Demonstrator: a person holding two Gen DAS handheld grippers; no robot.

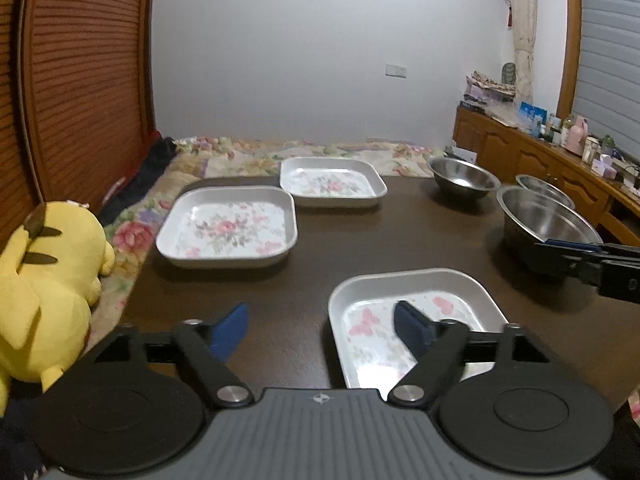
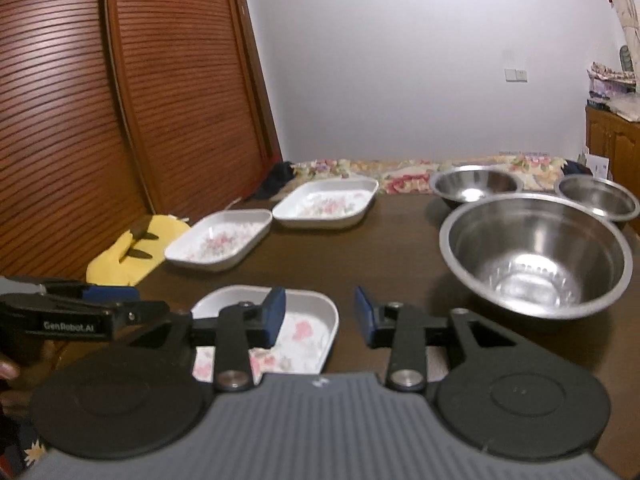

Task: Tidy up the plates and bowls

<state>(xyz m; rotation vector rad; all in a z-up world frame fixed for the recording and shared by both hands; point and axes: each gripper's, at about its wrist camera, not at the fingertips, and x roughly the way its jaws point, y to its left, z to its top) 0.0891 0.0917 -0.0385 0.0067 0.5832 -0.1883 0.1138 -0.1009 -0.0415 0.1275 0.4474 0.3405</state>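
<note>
Three plates, three bowls on the dark brown wooden table [image 1: 360,248]

Left gripper [image 1: 320,326] gapes wide, empty, over the near white square floral plate [image 1: 400,300]; two more floral plates [image 1: 228,226] behind. Right gripper [image 2: 320,312] is parted, empty, beside the large steel bowl [image 2: 536,256], with two smaller steel bowls [image 2: 476,186] beyond.

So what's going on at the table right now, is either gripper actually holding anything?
Neither holds anything. The left gripper hovers with its fingers wide apart, one above the nearest floral plate. The right gripper is partly open over bare table, left of the large steel bowl. Two more floral plates and two smaller steel bowls sit separately farther back; nothing is stacked yet.
</note>
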